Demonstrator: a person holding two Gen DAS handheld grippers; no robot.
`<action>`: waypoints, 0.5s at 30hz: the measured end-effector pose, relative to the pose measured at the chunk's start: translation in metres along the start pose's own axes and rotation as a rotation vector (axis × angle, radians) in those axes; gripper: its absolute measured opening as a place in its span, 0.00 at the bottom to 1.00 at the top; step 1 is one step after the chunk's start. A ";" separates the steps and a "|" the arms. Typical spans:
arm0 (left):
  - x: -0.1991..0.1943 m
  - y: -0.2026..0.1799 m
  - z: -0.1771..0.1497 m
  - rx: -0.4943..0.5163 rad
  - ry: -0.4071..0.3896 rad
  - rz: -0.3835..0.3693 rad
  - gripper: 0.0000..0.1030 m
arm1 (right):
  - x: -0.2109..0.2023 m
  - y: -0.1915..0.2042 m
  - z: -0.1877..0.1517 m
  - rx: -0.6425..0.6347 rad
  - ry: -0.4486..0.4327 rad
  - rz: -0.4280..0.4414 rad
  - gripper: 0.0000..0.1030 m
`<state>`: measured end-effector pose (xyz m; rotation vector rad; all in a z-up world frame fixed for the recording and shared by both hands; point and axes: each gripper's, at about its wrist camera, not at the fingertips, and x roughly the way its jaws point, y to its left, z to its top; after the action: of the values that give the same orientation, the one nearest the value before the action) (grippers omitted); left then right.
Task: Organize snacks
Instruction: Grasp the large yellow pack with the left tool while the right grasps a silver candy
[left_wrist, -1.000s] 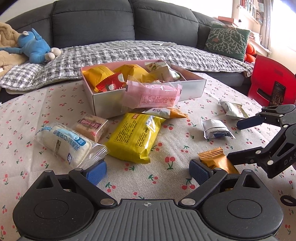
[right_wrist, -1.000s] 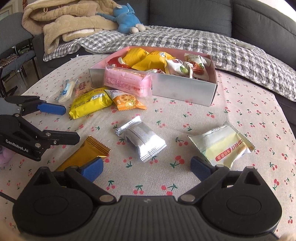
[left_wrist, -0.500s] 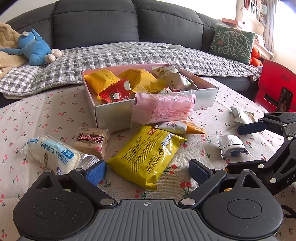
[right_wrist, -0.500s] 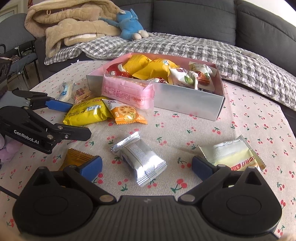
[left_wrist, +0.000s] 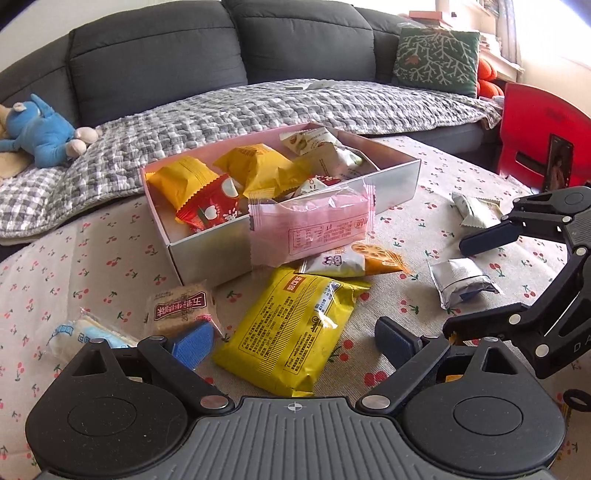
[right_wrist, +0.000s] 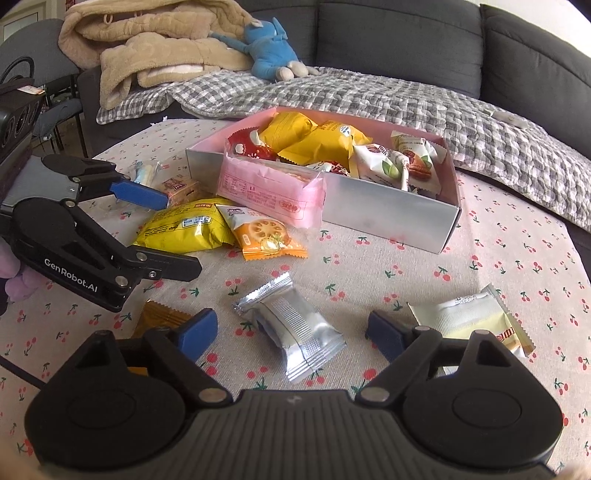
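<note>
A pink box (left_wrist: 207, 254) (right_wrist: 388, 218) on the cherry-print tablecloth holds several snack packets. A pink packet (left_wrist: 310, 225) (right_wrist: 269, 192) leans on its front wall. My left gripper (left_wrist: 293, 341) is open and empty, its fingers either side of a big yellow packet (left_wrist: 295, 328) (right_wrist: 184, 229). My right gripper (right_wrist: 291, 332) is open and empty around a silver packet (right_wrist: 295, 328) (left_wrist: 461, 277). An orange lotus-root packet (right_wrist: 262, 232) (left_wrist: 354, 258) lies between them.
A brown biscuit packet (left_wrist: 179, 308) and a blue-white packet (left_wrist: 85, 334) lie at the left. A cream packet (right_wrist: 476, 325) lies by my right finger, a gold packet (right_wrist: 159, 317) by the other. A grey sofa (left_wrist: 166, 62) with a blue plush toy (right_wrist: 269, 48) stands behind.
Both grippers have moved forward toward the box. The yellow packet now sits between the left fingers and the silver packet between the right fingers. Both grippers stay open.
</note>
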<state>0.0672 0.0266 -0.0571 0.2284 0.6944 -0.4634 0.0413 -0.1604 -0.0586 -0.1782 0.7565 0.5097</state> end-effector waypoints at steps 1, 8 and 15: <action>-0.001 -0.001 0.001 0.010 0.002 -0.002 0.90 | 0.000 0.000 0.001 0.002 0.001 0.002 0.82; 0.001 0.002 0.004 -0.023 0.015 -0.046 0.70 | 0.000 0.002 0.002 -0.011 -0.003 0.018 0.69; -0.003 -0.005 0.006 -0.042 0.037 -0.066 0.48 | -0.003 0.009 0.003 -0.049 -0.011 0.030 0.47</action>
<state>0.0663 0.0214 -0.0503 0.1749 0.7488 -0.5077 0.0366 -0.1526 -0.0541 -0.2100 0.7374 0.5572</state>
